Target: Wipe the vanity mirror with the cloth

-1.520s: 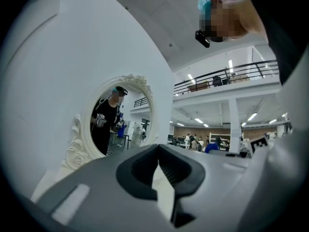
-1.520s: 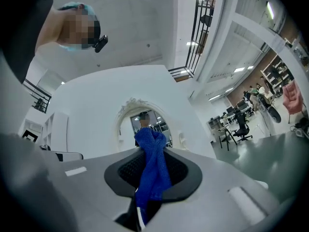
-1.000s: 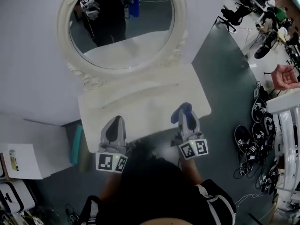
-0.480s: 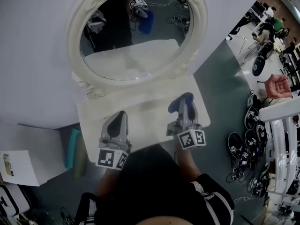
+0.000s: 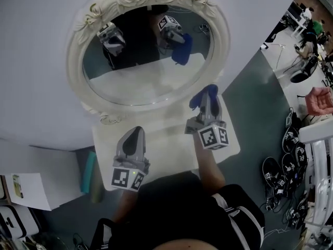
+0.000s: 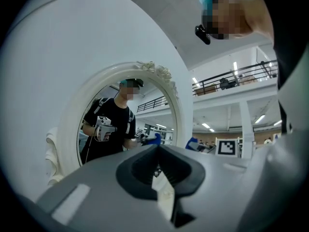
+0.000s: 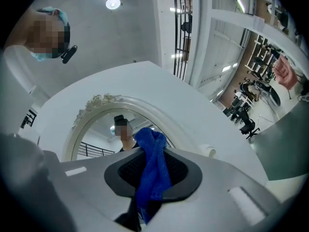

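Observation:
An oval vanity mirror (image 5: 140, 61) in an ornate cream frame stands at the back of a white vanity top (image 5: 166, 145). My right gripper (image 5: 204, 95) is shut on a blue cloth (image 5: 197, 97), raised in front of the mirror's lower right rim. The right gripper view shows the blue cloth (image 7: 152, 170) bunched between the jaws, with the mirror (image 7: 104, 129) ahead. My left gripper (image 5: 135, 134) hangs lower over the vanity top, jaws closed with nothing in them. In the left gripper view the mirror (image 6: 128, 124) stands ahead to the left and reflects the person.
A white wall (image 5: 36, 51) rises behind the mirror. Several black shoes (image 5: 283, 176) lie on the grey floor to the right, by a white rack (image 5: 317, 160). A white box (image 5: 28, 191) and a teal item (image 5: 87, 171) sit left of the vanity.
My right gripper has lifted with the blue cloth, up and toward the mirror's lower right rim. The head view has tilted up, showing more of the mirror. The left gripper has barely moved.

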The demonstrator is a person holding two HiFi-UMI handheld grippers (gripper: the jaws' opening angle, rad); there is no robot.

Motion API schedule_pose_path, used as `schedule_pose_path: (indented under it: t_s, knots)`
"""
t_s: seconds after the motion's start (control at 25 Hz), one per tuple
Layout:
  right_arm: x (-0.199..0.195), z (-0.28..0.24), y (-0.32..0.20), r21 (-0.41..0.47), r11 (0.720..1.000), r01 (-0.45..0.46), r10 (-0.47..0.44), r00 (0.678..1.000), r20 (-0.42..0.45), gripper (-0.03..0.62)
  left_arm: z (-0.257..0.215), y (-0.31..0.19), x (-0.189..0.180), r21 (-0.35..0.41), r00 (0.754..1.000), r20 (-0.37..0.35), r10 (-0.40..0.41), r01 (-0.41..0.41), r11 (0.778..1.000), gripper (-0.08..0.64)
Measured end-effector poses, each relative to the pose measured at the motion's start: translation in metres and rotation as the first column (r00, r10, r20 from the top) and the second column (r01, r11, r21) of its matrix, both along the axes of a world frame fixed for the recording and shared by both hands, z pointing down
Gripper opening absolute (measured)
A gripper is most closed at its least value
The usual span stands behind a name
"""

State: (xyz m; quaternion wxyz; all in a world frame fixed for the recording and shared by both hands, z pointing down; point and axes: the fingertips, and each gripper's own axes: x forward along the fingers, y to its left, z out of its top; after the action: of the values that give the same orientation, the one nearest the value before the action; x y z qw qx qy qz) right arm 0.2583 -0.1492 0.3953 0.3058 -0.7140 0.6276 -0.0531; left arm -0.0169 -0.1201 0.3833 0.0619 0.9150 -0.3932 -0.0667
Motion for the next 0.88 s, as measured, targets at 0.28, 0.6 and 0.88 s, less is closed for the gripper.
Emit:
schedule_pose_path:
  t_s: [0.28, 0.6, 0.88]
  knots:
    - [0.031, -0.004, -0.053, 0.046, 0.999, -0.001, -0.004, 0.996, 0.094, 0.066, 0.005, -0.018, 0.012, -0.024, 0.999, 0.033, -0.042, 0.042, 0.999, 0.011]
    - [0.044, -0.001, -0.086, 0.082, 0.997, 0.007, -0.024, 0.977, 0.211, 0.066, 0.013, -0.039, 0.009, -0.044, 0.995, 0.049, -0.088, 0.09, 0.995, 0.011]
    - [0.045, -0.005, -0.096, 0.154, 0.988, 0.001, -0.042, 0.962, 0.27, 0.066, 0.021, -0.047, 0.009, -0.063, 0.993, 0.055, -0.102, 0.105, 0.992, 0.011]
